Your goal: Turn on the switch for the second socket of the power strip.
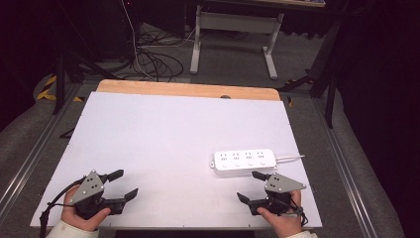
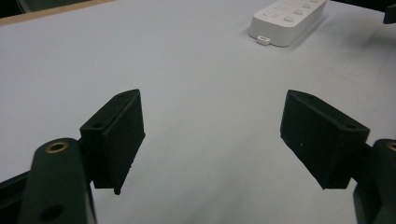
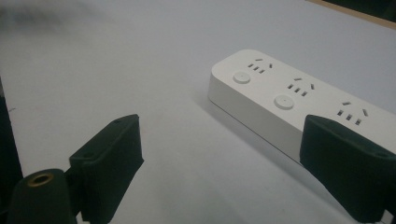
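Opening stance at the white, matte table sheet, which covers a wooden tabletop whose bare edge shows along the far side. The object in hand, a white plastic four-socket power strip with a round switch beside each socket and a thin white cord leading off toward the table's right edge, lies flat on the right half of the sheet, near its front. The right gripper, black with a grey three-cornered plate on top, rests low just in front of the strip; its jaws stand spread wide and grasp nothing, and in the right gripper view the strip lies a little beyond and to one side of them, apart from both. The left gripper, of the same build, sits at the front left corner, well apart from the strip, its jaws likewise spread and bare; from the left gripper view the strip appears far off across the sheet. Judged stage: the approach, with no contact yet made. The next move would call for the right gripper to advance and turn so that its jaws straddle the strip's narrow width, or bear on a switch, while the cord is kept free of the jaws.
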The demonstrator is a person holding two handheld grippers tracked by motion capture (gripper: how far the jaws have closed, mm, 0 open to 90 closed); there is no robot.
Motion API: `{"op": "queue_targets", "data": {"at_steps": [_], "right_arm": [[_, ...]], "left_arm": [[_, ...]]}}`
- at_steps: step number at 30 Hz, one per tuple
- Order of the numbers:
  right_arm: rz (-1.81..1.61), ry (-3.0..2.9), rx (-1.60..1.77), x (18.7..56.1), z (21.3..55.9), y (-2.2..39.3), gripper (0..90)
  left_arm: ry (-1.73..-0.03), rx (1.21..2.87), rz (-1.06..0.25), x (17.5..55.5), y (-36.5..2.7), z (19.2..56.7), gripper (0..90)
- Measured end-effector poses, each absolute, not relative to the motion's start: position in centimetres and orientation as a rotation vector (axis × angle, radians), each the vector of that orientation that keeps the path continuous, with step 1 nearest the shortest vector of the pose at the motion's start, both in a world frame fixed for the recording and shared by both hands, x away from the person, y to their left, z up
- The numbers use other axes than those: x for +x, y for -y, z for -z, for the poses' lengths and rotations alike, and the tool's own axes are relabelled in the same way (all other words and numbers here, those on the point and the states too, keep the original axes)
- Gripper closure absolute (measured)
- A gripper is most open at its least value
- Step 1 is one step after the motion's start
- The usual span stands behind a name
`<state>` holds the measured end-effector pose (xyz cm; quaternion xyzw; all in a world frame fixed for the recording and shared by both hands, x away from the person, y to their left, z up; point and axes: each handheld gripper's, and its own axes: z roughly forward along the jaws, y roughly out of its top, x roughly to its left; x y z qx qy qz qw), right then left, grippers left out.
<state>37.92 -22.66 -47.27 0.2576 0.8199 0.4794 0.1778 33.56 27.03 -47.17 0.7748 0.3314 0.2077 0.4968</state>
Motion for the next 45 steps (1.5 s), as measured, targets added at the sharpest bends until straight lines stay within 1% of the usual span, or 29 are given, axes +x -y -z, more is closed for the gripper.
{"op": "queue_targets", "data": {"at_steps": [29,40,45], "right_arm": [[-1.367,-2.33,0.732,38.0,47.2,22.7,16.7],[-1.361,-2.342,0.727,38.1,45.6,22.8,26.4],[-1.359,-2.341,0.727,38.2,45.0,22.9,28.0]], "left_arm": [[-0.806,1.872,-0.546,33.3,-27.0,47.0,20.5],[-0.816,1.898,-0.539,33.3,-27.0,46.9,21.8],[-0.82,1.892,-0.541,33.3,-27.1,47.0,21.7]]}}
